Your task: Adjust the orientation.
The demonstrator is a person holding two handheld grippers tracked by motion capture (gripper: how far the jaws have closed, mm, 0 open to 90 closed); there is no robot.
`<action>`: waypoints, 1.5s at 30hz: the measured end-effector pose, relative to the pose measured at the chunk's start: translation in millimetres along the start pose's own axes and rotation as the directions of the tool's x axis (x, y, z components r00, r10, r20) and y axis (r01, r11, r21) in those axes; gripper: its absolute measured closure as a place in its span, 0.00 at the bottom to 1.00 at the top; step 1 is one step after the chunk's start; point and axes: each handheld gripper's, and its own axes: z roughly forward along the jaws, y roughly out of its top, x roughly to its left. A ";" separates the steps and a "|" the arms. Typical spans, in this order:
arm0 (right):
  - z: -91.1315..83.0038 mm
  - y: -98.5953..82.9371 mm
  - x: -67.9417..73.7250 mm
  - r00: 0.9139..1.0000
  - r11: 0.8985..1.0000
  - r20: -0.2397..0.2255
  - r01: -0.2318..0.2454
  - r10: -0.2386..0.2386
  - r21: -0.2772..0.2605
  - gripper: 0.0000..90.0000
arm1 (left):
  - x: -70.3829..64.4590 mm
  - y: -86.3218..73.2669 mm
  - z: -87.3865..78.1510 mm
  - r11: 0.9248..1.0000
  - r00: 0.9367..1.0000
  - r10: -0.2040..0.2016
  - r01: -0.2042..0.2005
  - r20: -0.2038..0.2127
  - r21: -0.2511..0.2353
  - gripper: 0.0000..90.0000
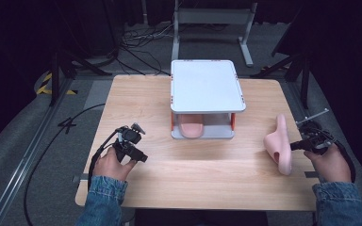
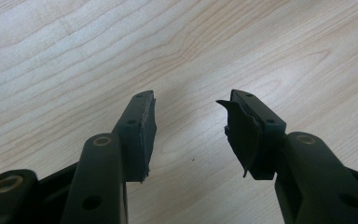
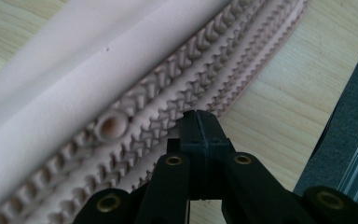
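Observation:
A pink slipper [image 1: 279, 143] stands on its side at the right of the wooden table [image 1: 207, 174], its ridged sole [image 3: 135, 107] turned toward my right gripper [image 1: 298, 145]. That gripper [image 3: 198, 116] is shut, pads pressed together with nothing between them, and its tips rest against the sole. A second pink slipper [image 1: 191, 128] lies on the lower shelf of a small white rack [image 1: 206, 84] at the table's middle back. My left gripper [image 1: 139, 151] is held low over the table's left front. Its jaws [image 2: 191, 126] stand open over bare wood.
The rack's top shelf is flat and bare. The right table edge [image 3: 307, 154] runs close behind the right gripper, with grey floor beyond. Cables trail off the table's left side. A metal stand [image 1: 212, 28] is on the floor behind the table.

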 end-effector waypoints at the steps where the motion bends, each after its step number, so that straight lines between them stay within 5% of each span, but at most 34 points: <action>1: 0.7 -1.6 -1.0 1.000 1.000 0.001 -0.009 0.009 0.005 1.00 | 0.0 0.0 0.0 1.000 1.000 0.000 0.000 0.000 0.000 0.58; 9: 4.1 -11.3 -6.6 0.999 0.999 -0.011 -0.038 0.038 0.014 1.00 | 1.4 2.1 0.3 1.000 1.000 0.002 -0.002 0.002 0.001 0.58; 12: -1.7 -12.1 -7.6 0.999 0.999 0.018 -0.036 0.036 0.010 1.00 | 0.7 0.9 -0.7 1.000 1.000 -0.003 0.003 0.004 -0.008 0.58; 16: -27.2 -10.0 -3.2 0.999 0.998 0.040 -0.023 0.026 -0.057 1.00 | 0.2 -2.8 -1.9 1.000 1.000 -0.009 0.009 0.001 -0.006 0.58; 20: -58.7 -0.3 14.7 0.998 0.990 0.052 0.039 -0.032 -0.135 1.00 | 0.8 -9.9 -0.5 1.000 1.000 -0.028 0.028 -0.006 -0.003 0.58; 23: -67.2 5.8 25.2 0.997 0.987 0.036 0.072 -0.067 -0.144 1.00 | 1.0 -13.1 0.2 0.999 0.999 -0.033 0.033 -0.005 0.000 0.58; 27: -56.9 24.5 45.5 0.990 0.984 0.022 0.141 -0.140 -0.109 1.00 | 0.1 -18.4 0.8 0.999 0.999 -0.040 0.040 -0.006 0.004 0.58; 31: -44.6 30.9 48.2 0.988 0.986 0.027 0.151 -0.150 -0.066 1.00 | 0.9 -22.1 0.7 0.999 0.999 -0.048 0.048 -0.006 0.005 0.58; 45: -49.7 10.1 27.5 0.996 0.994 0.043 0.076 -0.073 -0.078 1.00 | -3.2 -7.8 5.6 1.000 1.000 -0.014 0.014 0.007 0.019 0.57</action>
